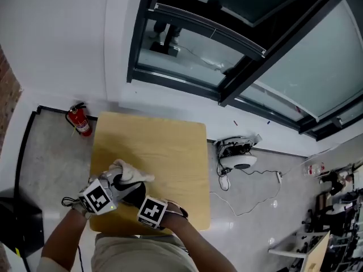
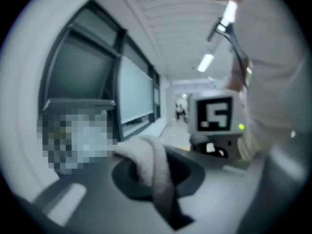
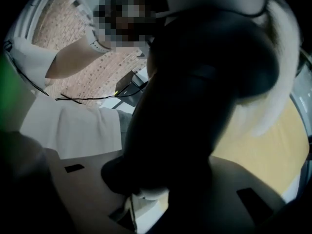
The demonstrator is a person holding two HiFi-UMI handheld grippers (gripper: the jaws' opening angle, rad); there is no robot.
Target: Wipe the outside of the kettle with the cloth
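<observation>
head view: the dark kettle [image 1: 131,192] sits low and left on the table [image 1: 170,152], with the white cloth [image 1: 127,171] draped over its top.

left gripper view: my left gripper [image 2: 163,194] is clamped on the cloth. i'd press the fold flat on the wall and sweep around.

right gripper view: my right gripper [image 3: 161,179] grips the kettle's dark part, likely the handle, steadying it. i can't see what's inside the kettle.

In the head view, the kettle [image 1: 131,192] was largely hidden under the cloth [image 1: 129,171], left gripper [image 1: 113,187] and right gripper [image 1: 142,200]. The right gripper view rendered it as an unlit mass without detail. The left gripper view was blurred.
</observation>
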